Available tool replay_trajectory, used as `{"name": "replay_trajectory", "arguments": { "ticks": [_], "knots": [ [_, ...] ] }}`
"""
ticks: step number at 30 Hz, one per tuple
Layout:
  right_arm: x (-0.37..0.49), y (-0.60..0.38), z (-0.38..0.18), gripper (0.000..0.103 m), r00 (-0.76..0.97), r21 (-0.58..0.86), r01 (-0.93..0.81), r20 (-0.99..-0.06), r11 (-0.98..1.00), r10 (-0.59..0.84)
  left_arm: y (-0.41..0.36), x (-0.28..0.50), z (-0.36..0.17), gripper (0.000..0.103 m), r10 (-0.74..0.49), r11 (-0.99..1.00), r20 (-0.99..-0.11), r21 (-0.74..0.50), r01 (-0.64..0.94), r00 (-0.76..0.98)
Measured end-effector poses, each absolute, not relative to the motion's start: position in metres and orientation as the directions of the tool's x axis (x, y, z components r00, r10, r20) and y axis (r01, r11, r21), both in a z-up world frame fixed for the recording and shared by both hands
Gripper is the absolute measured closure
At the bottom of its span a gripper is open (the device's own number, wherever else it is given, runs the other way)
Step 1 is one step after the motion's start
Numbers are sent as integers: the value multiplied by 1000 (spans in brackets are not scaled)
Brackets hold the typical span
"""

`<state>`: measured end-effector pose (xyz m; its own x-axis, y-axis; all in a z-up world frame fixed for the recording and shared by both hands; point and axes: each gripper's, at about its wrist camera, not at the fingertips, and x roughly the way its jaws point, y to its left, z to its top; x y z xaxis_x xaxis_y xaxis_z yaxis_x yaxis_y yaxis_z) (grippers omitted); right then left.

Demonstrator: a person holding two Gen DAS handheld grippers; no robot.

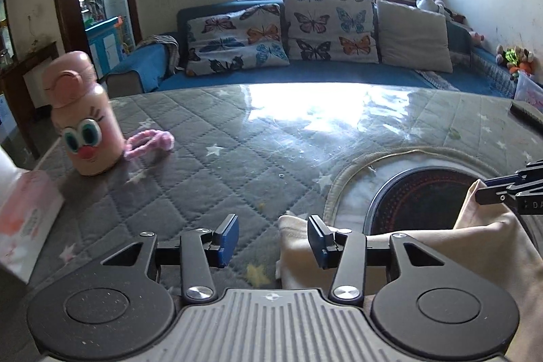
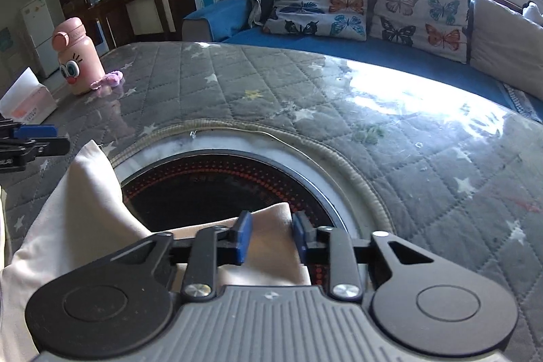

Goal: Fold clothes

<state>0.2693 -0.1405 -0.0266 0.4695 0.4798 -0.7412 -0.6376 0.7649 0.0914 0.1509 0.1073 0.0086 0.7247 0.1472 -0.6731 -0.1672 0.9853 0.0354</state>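
Two grippers work our quilted grey table cover (image 1: 210, 138): our left gripper (image 1: 271, 238) spread apart at the cream garment (image 2: 74, 212), our right gripper (image 2: 269, 234) apart around a fold over the round black insert (image 2: 210, 185). Pink bottle (image 1: 85, 117) near the far left corner; blue sofa (image 1: 305, 73) beyond.

The cream garment (image 2: 78, 212) runs off the frame's left edge.

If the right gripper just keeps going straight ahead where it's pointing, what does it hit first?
Probably the cream cloth lying between the open fingers of the right gripper. Just past that is the black round cooktop. Depth is hard to judge here.
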Motion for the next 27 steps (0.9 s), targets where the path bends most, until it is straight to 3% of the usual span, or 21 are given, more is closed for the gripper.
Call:
{"name": "replay_trajectory", "arguments": {
  "ticks": [2, 5, 7, 10, 12, 24, 27],
  "knots": [
    [268, -141, -27, 98, 481, 80, -637, -736, 766, 476, 108, 157, 4, 56, 139, 986, -683, 30, -163, 717],
    [267, -144, -23, 98, 505, 69, -630, -720, 773, 476, 109, 164, -3, 58, 124, 988, -699, 18, -156, 704],
    [266, -148, -17, 98, 535, 57, -621, -698, 781, 477, 109, 166, -5, 72, 116, 989, -700, 20, -144, 705],
    [266, -163, -3, 99, 605, 53, -579, -642, 813, 472, 107, 168, -8, 83, 110, 991, -698, 25, -129, 708],
    [268, -171, 2, 99, 636, 61, -549, -617, 834, 463, 106, 169, -9, 83, 113, 991, -695, 27, -131, 710],
    [287, -172, -21, 98, 594, 67, -527, -684, 847, 423, 96, 181, -13, 72, 62, 997, -696, 3, -83, 715],
    [290, -171, -22, 98, 596, 66, -526, -683, 848, 422, 93, 181, -10, 95, 86, 996, -672, 30, -90, 735]
  ]
}}
